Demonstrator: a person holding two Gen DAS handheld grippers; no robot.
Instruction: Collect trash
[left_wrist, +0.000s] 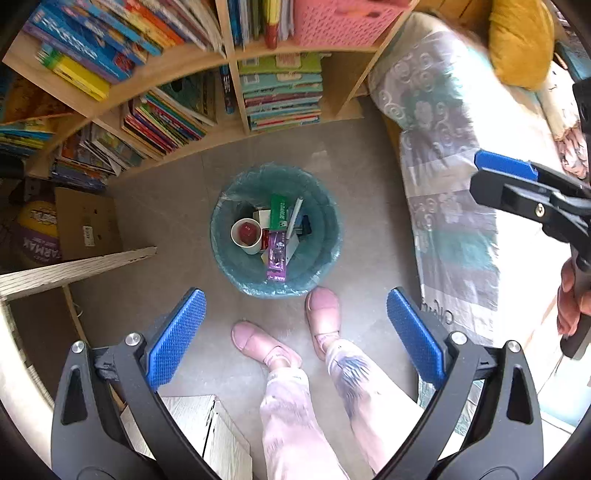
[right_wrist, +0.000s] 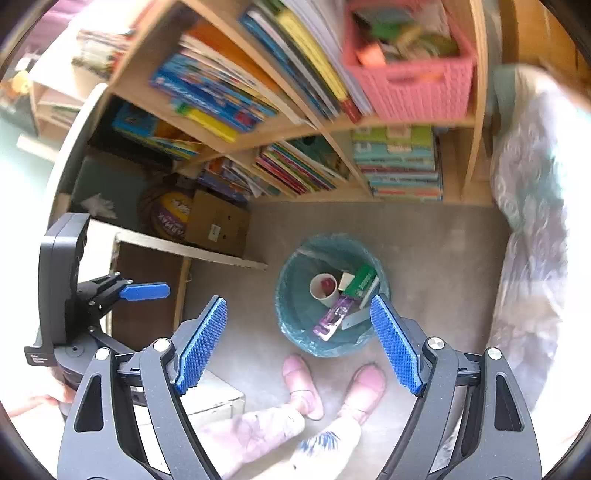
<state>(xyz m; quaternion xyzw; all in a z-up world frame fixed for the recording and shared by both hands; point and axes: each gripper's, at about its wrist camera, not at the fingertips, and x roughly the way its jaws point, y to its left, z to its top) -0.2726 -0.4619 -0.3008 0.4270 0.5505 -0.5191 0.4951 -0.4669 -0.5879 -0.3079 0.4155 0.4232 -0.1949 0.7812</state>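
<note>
My left gripper hangs above the floor with its 2 blue pads spread wide and nothing between them; my right gripper is likewise wide open and empty, its pads framing bare floor and the near rim of the bin. In the left wrist view the right gripper enters from the right edge, my hand wrapped around its handle. Just below the pads stand my 2 feet in pink slippers, the toe of one almost touching the bin. The trash bin, lined with a teal plastic bag, sits on the grey tiled floor just ahead of my feet. Inside it lie the collected pieces of trash: a white paper cup tipped on its side with something red inside, a purple packet leaning on the near wall, a green carton, and a few white and dark flat items I cannot identify. To the left, a pale wooden tabletop edge juts in, with a cardboard box and a yellow and purple ball behind it. To the right runs a bed with a patterned cover and a yellow cushion. Beyond the bin rises a wooden bookshelf packed with books, a pink basket on an upper shelf.
</note>
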